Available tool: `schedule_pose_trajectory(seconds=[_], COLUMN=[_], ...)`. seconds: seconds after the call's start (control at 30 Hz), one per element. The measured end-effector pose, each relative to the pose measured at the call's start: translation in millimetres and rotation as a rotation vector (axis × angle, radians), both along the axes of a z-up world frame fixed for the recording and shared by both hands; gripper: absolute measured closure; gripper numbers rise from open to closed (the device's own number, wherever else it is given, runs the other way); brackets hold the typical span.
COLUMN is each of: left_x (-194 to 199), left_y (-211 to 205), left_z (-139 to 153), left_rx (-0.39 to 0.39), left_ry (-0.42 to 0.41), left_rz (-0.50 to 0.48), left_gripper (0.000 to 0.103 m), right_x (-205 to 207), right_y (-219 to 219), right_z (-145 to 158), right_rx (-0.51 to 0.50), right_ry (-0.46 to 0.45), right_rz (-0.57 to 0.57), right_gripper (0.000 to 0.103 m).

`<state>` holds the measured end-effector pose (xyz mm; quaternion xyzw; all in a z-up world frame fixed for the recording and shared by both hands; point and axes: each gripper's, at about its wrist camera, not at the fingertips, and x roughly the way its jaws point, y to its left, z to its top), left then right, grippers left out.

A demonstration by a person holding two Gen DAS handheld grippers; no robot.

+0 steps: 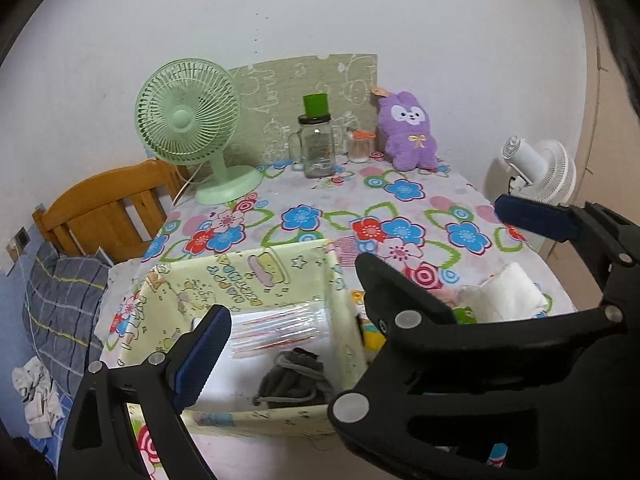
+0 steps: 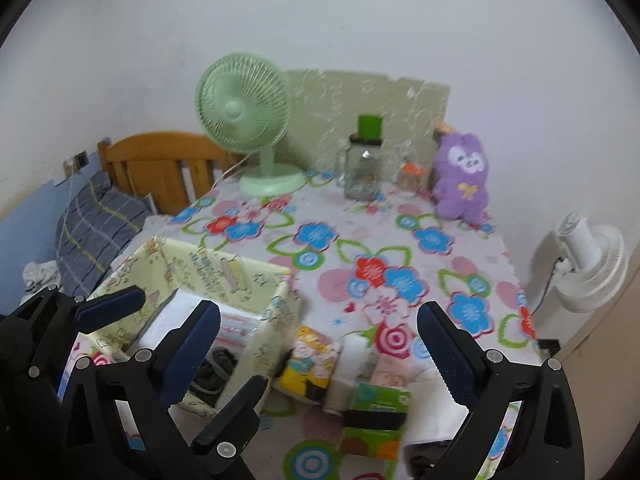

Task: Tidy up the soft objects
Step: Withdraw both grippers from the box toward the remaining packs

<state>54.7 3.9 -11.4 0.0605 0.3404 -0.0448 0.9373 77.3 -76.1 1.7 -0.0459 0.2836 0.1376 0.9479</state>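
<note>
soft, even indoor light is seen; edges are bent and vignetted all round; the right wrist view is motion-blurred.

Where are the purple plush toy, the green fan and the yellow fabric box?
purple plush toy (image 1: 408,132), left wrist view, its belly.
green fan (image 1: 186,116), left wrist view, grille centre.
yellow fabric box (image 2: 224,272), right wrist view, inner back wall.

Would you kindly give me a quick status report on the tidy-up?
Both claws open, empty: left claw, right claw. Fabric bin holds grey pouch and plastic pack. Tissue packs wait outside, unobstructed.
</note>
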Motion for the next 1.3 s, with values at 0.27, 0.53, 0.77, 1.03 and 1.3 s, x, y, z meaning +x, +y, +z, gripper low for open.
schedule_pose_trajectory(seconds=[0.27,0.53,0.77,1.03,1.3], left_x=[-14,-19,-22,-25,-23], left_y=[-23,-48,-68,-85,-95], left_z=[5,7,5,-5,-30], left_rx=[-0.004,0.001,0.004,-0.007,-0.028], left_ry=[-0.032,-0.049,-0.061,-0.067,-0.025], left_rz=[-0.031,-0.082,-0.128,-0.160,-0.158], left_gripper=[0.007,0.007,0.007,0.007,0.007], right_x=[-15,-28,-34,-39,-31], right_y=[-23,-48,-69,-87,-103], right_z=[5,6,4,-5,-33], right_rx=[-0.005,-0.012,-0.022,-0.033,0.010], right_ry=[-0.025,-0.033,-0.048,-0.047,0.037], right_rz=[-0.054,-0.109,-0.151,-0.187,-0.188], right_gripper=[0.000,0.000,0.000,0.000,0.000])
